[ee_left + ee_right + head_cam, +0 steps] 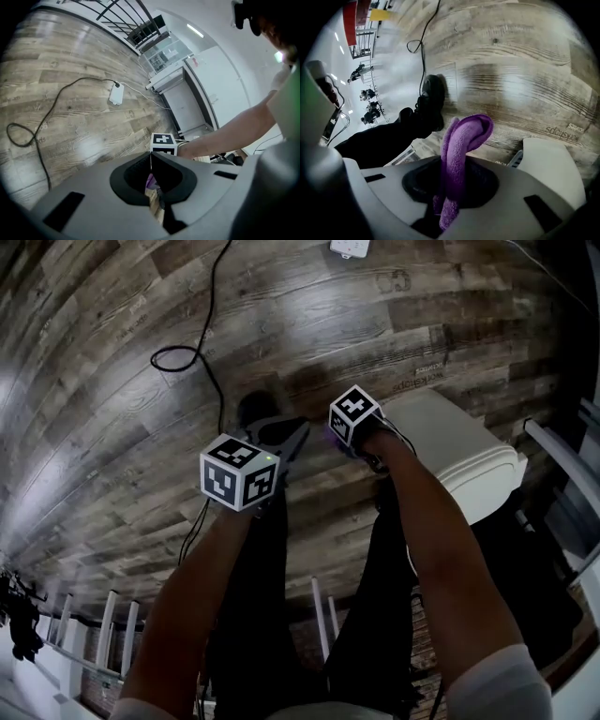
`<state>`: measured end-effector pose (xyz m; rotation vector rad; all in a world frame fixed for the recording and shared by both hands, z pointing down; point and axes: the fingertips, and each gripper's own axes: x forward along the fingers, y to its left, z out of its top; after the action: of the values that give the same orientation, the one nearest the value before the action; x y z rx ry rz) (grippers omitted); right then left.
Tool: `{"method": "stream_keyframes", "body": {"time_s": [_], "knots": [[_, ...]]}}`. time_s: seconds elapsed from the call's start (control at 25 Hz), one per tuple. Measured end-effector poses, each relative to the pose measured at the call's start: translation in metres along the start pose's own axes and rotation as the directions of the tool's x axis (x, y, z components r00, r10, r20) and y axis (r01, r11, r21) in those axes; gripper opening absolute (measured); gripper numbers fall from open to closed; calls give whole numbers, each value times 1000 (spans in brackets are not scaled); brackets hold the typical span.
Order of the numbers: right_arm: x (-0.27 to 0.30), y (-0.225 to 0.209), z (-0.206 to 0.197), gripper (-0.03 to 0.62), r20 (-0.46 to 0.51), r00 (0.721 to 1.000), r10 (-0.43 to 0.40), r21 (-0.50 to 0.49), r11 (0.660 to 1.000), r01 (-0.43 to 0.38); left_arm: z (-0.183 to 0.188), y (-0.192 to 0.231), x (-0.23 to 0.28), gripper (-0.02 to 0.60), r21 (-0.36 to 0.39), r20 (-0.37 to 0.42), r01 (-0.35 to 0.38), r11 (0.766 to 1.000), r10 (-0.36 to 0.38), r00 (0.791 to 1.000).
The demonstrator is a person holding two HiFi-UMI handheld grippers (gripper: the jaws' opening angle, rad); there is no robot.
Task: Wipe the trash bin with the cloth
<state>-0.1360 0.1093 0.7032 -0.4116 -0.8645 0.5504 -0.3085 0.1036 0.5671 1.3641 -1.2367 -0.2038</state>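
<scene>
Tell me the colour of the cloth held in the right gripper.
Purple. The cloth shows best in the right gripper view.

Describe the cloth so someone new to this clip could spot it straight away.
On the wood-plank floor, find the white plastic trash bin at the person's right. Close to it, the right gripper pinches a purple terry cloth between its fingers: the only soft, purple thing in sight.
</scene>
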Motion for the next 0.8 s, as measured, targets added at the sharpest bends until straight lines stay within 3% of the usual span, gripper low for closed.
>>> {"method": "stream_keyframes", "body": {"time_s": [0.4,0.8], "knots": [[-71,55,-8,76,131,991,-26,28,999,22,36,-33,-86,3,94,-12,4,996,-3,1000],[-51,88,-27,77,284,959,-19,74,997,-2,-5,-59,-114,3,175,-56,23,984,-13,998]]}}
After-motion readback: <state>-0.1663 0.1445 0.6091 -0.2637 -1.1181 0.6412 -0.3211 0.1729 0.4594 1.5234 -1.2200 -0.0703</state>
